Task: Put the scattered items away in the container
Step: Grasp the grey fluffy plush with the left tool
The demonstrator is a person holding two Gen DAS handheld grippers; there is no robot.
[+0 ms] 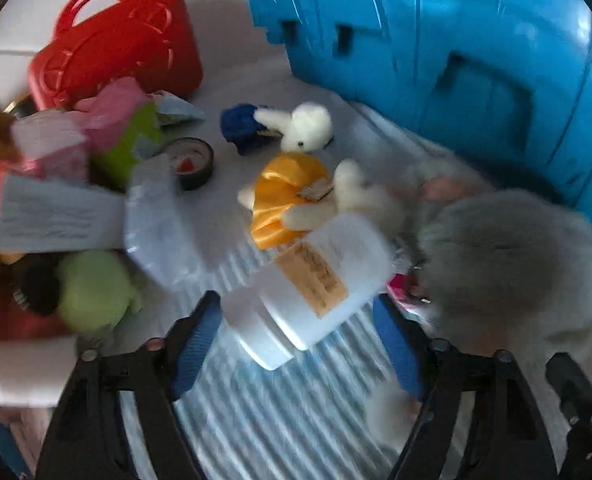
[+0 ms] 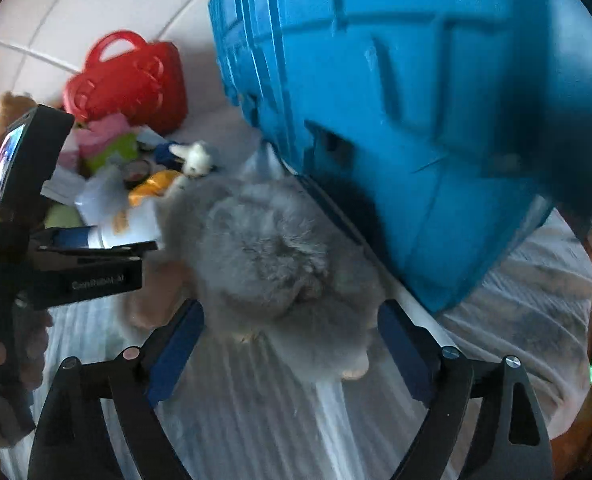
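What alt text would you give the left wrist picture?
An open left gripper frames a white plastic bottle lying on a ribbed sheet, a grey plush toy beside it. Behind stand a blue crate and a red toy handbag.

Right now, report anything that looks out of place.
The blue crate stands tilted, its ribbed outside facing the cameras and its opening unseen. A white bottle lies on its side between the open left hand-held gripper fingers.

Striped white cloth (image 1: 280,412) spreads beneath and ahead of jaws; white tiled floor (image 2: 76,12) lies far ahead, left, beyond cloth's edge.
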